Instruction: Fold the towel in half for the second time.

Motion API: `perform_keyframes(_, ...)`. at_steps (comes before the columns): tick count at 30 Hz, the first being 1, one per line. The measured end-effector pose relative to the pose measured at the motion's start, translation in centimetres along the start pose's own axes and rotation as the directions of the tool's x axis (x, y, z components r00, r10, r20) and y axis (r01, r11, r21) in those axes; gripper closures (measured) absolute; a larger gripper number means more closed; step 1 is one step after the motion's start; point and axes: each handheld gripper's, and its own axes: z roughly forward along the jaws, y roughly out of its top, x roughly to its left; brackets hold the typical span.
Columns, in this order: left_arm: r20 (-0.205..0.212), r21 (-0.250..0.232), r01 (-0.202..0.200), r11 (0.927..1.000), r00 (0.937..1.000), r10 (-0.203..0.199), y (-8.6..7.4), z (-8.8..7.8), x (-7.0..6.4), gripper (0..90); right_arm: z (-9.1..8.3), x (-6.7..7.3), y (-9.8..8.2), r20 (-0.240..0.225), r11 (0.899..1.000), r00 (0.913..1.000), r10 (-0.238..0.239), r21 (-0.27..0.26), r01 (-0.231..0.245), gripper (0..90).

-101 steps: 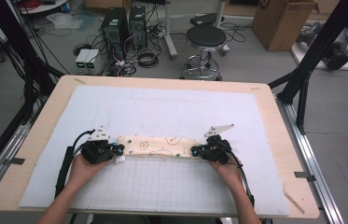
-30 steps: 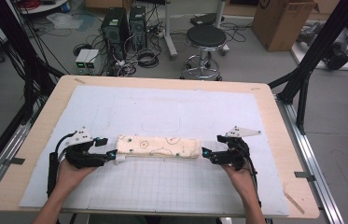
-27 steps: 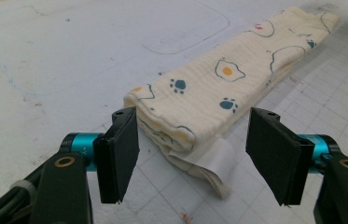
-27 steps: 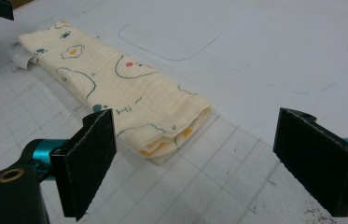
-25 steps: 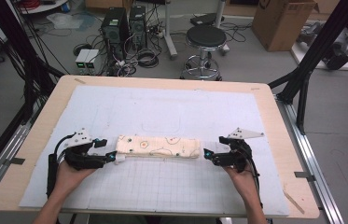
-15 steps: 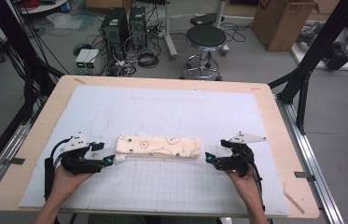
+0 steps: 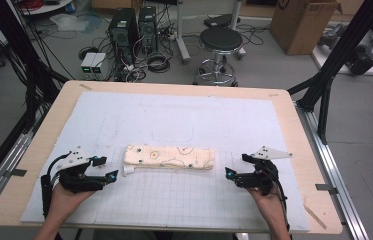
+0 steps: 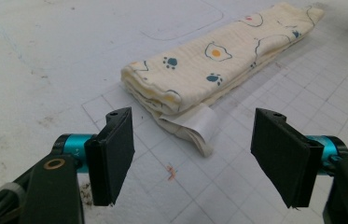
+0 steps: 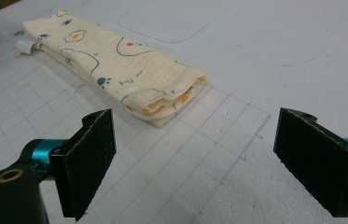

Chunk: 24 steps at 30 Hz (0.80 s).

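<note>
Cloth (image 7: 169, 157), folded into a long narrow strip, lies flat on the white mat (image 7: 184, 120) that covers the worktop (image 7: 34, 165), its long axis running across the high view. Left gripper (image 7: 108, 167) rests just off the cloth's left end; its jaws have just been opening and now stand wide apart with nothing between them, as the left gripper view confirms, where the cloth (image 8: 218, 70) lies ahead of the pads. Right gripper (image 7: 230, 173) sits just off the cloth's right end, jaws likewise spread and empty; in the right gripper view the folded end of the cloth (image 9: 115, 65) lies ahead and to the left of the gap. A small white tag (image 8: 195, 122) pokes out from under the cloth's left end.

The step in hand reads as letting go of the finished fold and backing away. To do it well, each gripper should draw straight outward from its end of the cloth, level with the mat, so that no pad drags a layer open. Jaws are best kept spread until well clear of the cloth. On the left, the tag and the loose lower layers lie nearest the pads and would catch first. If another fold is meant, the two ends should be taken evenly, all layers pinched together.
</note>
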Motion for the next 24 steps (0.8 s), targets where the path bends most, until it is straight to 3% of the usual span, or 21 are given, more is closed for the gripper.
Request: perform_keyframes(24,-0.041,0.0,0.005,1.0,0.9991,-0.005,-1.5,-2.6,-0.7,28.3,-1.8,0.2,-1.2,0.03,1.0,0.9996,0.0,-0.002,0.001,12.3)
